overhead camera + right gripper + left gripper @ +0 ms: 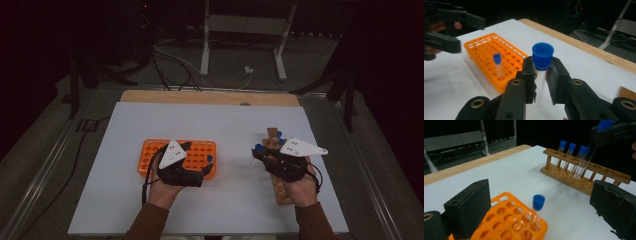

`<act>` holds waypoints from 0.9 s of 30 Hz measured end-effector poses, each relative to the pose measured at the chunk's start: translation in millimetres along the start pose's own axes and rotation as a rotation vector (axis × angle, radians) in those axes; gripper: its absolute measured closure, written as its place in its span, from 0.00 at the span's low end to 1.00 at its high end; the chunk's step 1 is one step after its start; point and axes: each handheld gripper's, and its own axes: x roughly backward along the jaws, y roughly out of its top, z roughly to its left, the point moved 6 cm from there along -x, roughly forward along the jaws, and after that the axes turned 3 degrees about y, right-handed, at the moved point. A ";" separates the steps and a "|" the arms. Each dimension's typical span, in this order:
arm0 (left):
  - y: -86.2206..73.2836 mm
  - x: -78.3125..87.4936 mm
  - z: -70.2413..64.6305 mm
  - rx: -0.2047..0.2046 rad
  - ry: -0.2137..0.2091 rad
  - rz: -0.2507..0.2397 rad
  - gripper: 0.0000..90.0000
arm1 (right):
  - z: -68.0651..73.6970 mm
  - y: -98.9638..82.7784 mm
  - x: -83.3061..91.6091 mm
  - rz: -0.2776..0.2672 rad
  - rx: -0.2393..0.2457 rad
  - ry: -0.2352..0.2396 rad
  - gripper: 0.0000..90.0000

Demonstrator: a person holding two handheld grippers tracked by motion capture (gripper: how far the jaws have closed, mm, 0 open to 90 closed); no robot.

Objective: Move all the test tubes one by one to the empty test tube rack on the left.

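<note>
presently the right gripper [541, 75] is closed on a clear test tube [539, 86] with a blue cap [542, 55]; in the right gripper view the two black jaws pinch the glass just below the cap, and the tube hangs down between them with its rounded bottom clear of the white table cover [210, 125]. in the left gripper view the same tube [587, 155] is held tilted in the air above the wooden rack [584, 176], its lower end near the rack's top rail but, as far as can be judged, not seated in a hole. three more blue-capped tubes [566, 157] stand in the far end of that wooden rack. in the high view the wooden rack [278, 180] lies at the right of the table, running near to far, with the right gripper [260, 152] over it.

the left gripper [539, 205] stands wide, nothing between its jaws. it hovers over the near side of the orange tube rack [200, 149], which sits left of centre on the cover. one blue-capped tube [537, 213] stands upright in a hole near the right end of the orange rack [509, 222], in the gap between the open jaws but touching neither. the two racks are well apart. a strip of wooden table edge [210, 96] shows beyond the cover on the far side.
</note>
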 end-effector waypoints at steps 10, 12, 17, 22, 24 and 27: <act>7.9 -17.2 -23.1 -0.049 -0.051 0.019 0.20 | 24.3 9.4 -24.2 0.005 0.005 0.069 0.86; 8.0 -19.6 -26.4 -0.059 -0.070 0.027 0.28 | 28.7 11.0 -28.0 0.004 0.005 0.081 0.86; 6.2 -24.2 -34.2 -0.082 -0.128 0.047 0.53 | 38.1 14.1 -35.7 0.002 0.005 0.111 0.86; 5.5 -26.2 -37.8 -0.092 -0.153 0.051 0.70 | 45.8 15.2 -41.7 0.006 0.009 0.134 0.86; 5.5 -26.2 -37.2 -0.091 -0.156 0.050 0.76 | 48.6 15.2 -43.9 0.008 0.007 0.143 0.86; 4.7 -26.2 -37.0 -0.098 -0.156 0.055 0.79 | 50.1 15.2 -44.9 0.007 0.006 0.149 0.86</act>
